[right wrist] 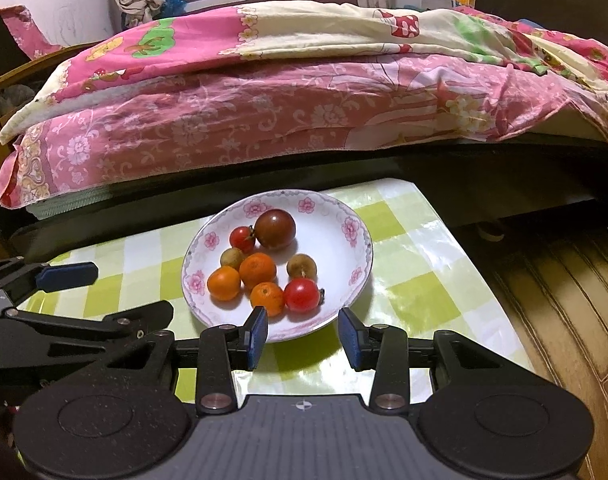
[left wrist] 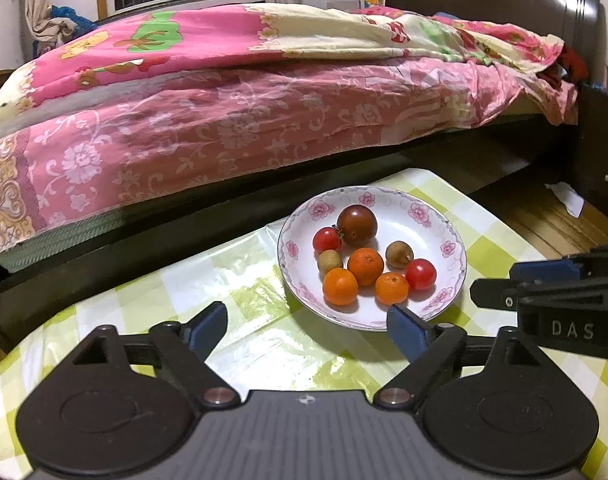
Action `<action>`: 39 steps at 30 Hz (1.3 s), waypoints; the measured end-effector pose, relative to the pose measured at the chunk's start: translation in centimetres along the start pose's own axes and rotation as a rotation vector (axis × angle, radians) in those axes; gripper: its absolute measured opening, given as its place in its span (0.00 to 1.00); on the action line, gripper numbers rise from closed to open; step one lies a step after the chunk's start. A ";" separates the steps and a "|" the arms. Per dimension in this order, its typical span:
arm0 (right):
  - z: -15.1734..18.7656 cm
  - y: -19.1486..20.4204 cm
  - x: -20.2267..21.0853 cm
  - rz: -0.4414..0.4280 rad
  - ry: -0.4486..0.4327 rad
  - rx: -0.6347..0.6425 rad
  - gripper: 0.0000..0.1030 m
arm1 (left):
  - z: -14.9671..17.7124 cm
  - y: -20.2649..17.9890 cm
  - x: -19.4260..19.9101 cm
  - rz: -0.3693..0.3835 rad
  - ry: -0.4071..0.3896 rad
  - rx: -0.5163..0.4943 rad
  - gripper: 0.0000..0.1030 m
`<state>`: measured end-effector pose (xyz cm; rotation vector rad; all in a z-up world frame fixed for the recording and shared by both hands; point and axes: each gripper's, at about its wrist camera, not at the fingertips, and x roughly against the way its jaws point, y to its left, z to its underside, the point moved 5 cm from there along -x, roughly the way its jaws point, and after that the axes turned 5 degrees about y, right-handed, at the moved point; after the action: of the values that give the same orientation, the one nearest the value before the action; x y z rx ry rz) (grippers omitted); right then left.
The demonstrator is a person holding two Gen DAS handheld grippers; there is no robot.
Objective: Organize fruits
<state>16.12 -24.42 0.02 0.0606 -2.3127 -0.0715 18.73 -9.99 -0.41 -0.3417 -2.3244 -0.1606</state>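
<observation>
A white flowered plate (left wrist: 448, 216) (right wrist: 336, 224) sits on a green checked table and holds several fruits: a dark brown tomato (left wrist: 356, 225) (right wrist: 275, 229), two red cherry tomatoes (left wrist: 420, 274) (right wrist: 302, 295), three small oranges (left wrist: 365, 266) (right wrist: 257, 271) and two brown longans (left wrist: 399, 255) (right wrist: 301, 267). My left gripper (left wrist: 308, 330) is open and empty, just short of the plate's near left rim. My right gripper (right wrist: 304, 336) is open and empty at the plate's near rim, in front of a red tomato; it also shows in the left wrist view (left wrist: 500, 284).
A bed with pink floral bedding (left wrist: 223, 120) (right wrist: 263, 112) runs along the far side of the table (left wrist: 223, 280) (right wrist: 416, 280). Wooden floor (right wrist: 564, 300) lies to the right of the table edge. A dark cabinet (left wrist: 600, 152) stands at the far right.
</observation>
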 end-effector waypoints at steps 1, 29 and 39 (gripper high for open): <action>0.2 0.0 0.1 0.001 0.001 -0.003 0.34 | 0.1 0.0 0.2 -0.002 -0.002 0.002 0.95; 4.0 1.7 3.6 -0.002 0.007 -0.029 0.38 | 4.1 -0.4 4.2 -0.005 0.014 0.039 1.00; 5.8 2.1 4.8 0.001 0.016 -0.043 0.38 | 5.2 -0.7 5.6 -0.008 0.009 0.036 1.00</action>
<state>8.57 -22.45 -0.17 0.0387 -2.2946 -0.1199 11.27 -8.44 -0.04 -0.3134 -2.3176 -0.1244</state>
